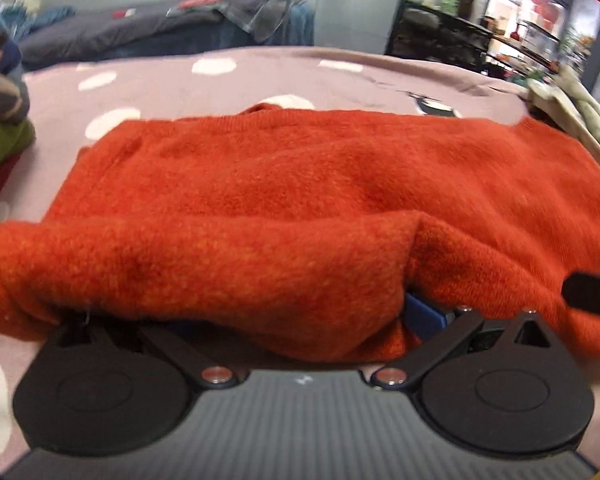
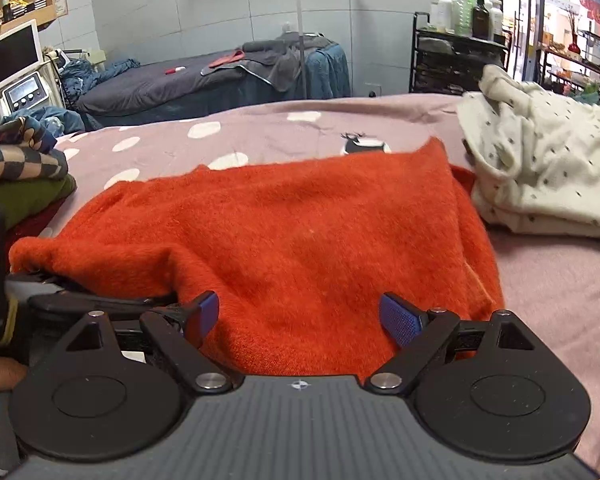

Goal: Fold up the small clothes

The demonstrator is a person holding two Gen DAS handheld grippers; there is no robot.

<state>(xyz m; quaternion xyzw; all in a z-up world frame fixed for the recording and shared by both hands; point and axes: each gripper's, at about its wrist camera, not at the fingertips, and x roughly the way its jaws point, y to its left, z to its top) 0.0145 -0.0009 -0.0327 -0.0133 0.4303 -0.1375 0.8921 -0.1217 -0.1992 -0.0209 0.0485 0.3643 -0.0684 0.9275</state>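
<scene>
An orange knitted sweater (image 1: 300, 184) lies folded on a pink spotted blanket (image 1: 228, 80). In the left wrist view its near fold drapes over my left gripper (image 1: 244, 316) and hides the fingers; only one blue pad (image 1: 422, 314) peeks out, so the jaws look spread under the cloth. In the right wrist view the sweater (image 2: 300, 240) lies between the blue pads (image 2: 400, 320) of my right gripper (image 2: 300, 316), which is open with the near hem between the jaws. The left gripper (image 2: 80, 300) shows at the left, under the sweater's fold.
A cream dotted garment (image 2: 540, 168) lies bunched to the right of the sweater. A stack of folded clothes (image 2: 24, 176) sits at the left. A grey bed (image 2: 204, 76) and a black shelf rack (image 2: 456, 60) stand behind.
</scene>
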